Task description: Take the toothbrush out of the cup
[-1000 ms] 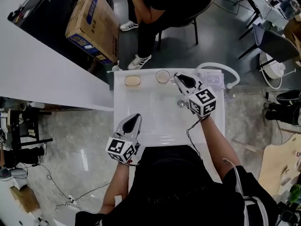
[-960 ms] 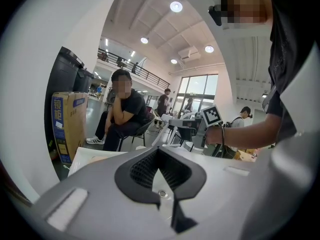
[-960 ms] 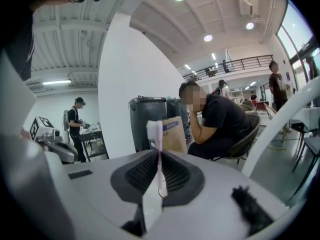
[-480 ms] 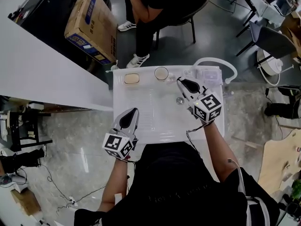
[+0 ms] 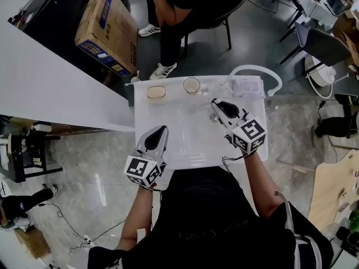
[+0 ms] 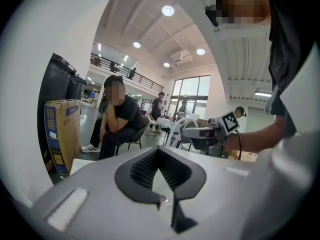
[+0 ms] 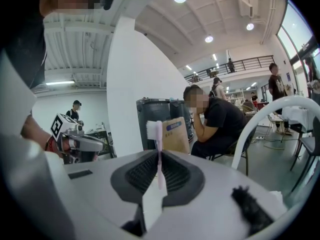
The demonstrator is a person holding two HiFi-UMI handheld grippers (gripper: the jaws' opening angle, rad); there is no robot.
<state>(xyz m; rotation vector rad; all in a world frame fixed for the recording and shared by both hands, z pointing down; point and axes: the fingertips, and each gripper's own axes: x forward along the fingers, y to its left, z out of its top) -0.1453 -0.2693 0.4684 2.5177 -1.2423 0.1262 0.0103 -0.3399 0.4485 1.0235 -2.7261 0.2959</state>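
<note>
The toothbrush [image 7: 158, 139] is out of the cup and upright in my right gripper [image 7: 159, 156]. The gripper is closed on its pink handle, and the white bristle head stands up above the pads. In the head view I can't make the brush out clearly. I only see that gripper [image 5: 216, 104] over the white surface [image 5: 185, 144], at about 4 o'clock from the cup [image 5: 191, 85] and apart from it.

The cup sits by the surface's 12 o'clock edge and looks empty from above. At its 9 o'clock, near the same edge, lies a tan oval bar [image 5: 156, 92]. At its 3 o'clock is a clear box [image 5: 247, 86], with a white hose [image 5: 259, 69] arching over it.

My left gripper [image 5: 161, 131] is over the 7 o'clock part of the surface, well apart from the right one. In the left gripper view its pads [image 6: 158, 151] meet at the tips with nothing between them, so it is closed and empty.

Beyond the 12 o'clock edge a person [image 5: 185, 10] sits on a chair. A cardboard box [image 5: 109, 29] lies on the floor at about 10 o'clock.
</note>
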